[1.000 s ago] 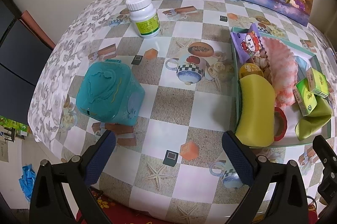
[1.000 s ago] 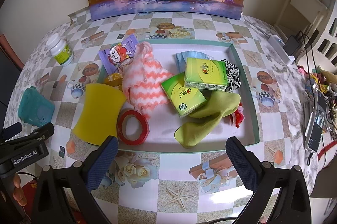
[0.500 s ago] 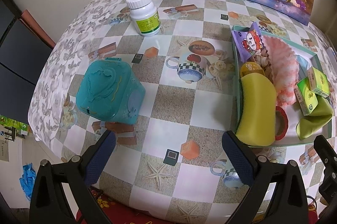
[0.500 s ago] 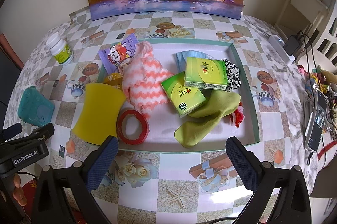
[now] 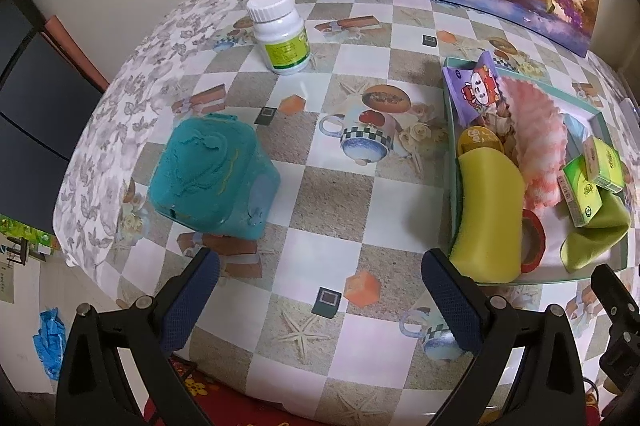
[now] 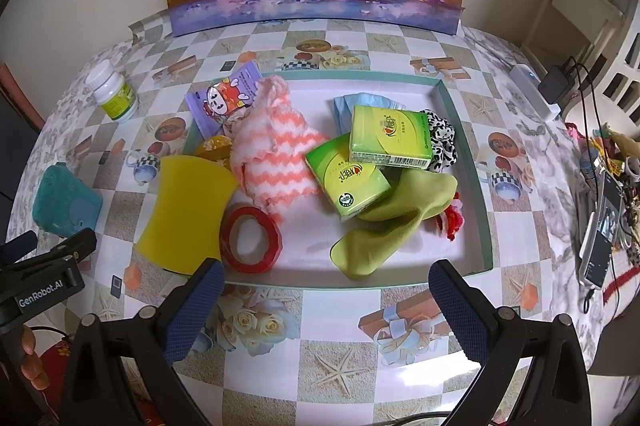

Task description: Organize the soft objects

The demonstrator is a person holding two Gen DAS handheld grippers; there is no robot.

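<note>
Right wrist view: the right gripper [image 6: 324, 300] gapes wide and empty before the tray [image 6: 466, 130], sponge [image 6: 186, 210] beyond its left finger; the left gripper [image 5: 320, 296] likewise gapes empty.

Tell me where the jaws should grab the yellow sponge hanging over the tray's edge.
Grip the yellow sponge by its near-left end, which overhangs the tray rim. Coming from the tray's left side probably works best; the red tape roll crowds its right edge.
</note>
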